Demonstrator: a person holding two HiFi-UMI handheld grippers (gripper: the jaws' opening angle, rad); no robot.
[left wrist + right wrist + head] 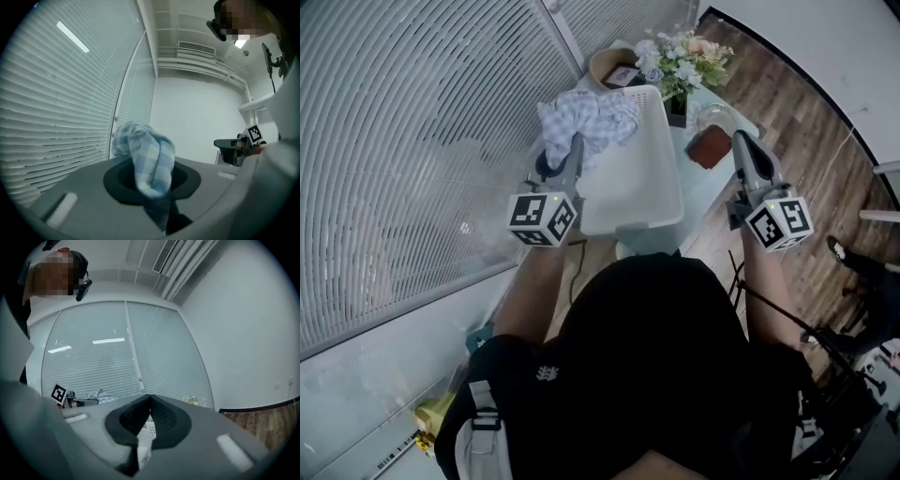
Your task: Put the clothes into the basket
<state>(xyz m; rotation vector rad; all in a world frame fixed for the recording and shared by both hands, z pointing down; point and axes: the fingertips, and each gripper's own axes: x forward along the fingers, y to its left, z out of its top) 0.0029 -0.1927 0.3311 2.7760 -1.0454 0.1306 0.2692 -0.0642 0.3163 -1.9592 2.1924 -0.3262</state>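
- Cloth: pale blue-and-white plaid, crumpled into a loose bunch. One fold is pinched in the left tongs. It sits over the basket's rim at the basket's 11 o'clock corner, part inside and part spilling out.
- Basket: white, rectangular plastic with walls pierced by small holes. It stands upright and open-topped on the surface, long side running 12 to 6.

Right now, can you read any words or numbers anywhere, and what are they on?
No words or numbers can be read.
Marker cubes: only black-and-white squares, no letters.
Card in the round bowl: too small to read.
White mark on the black shirt: too blurred.
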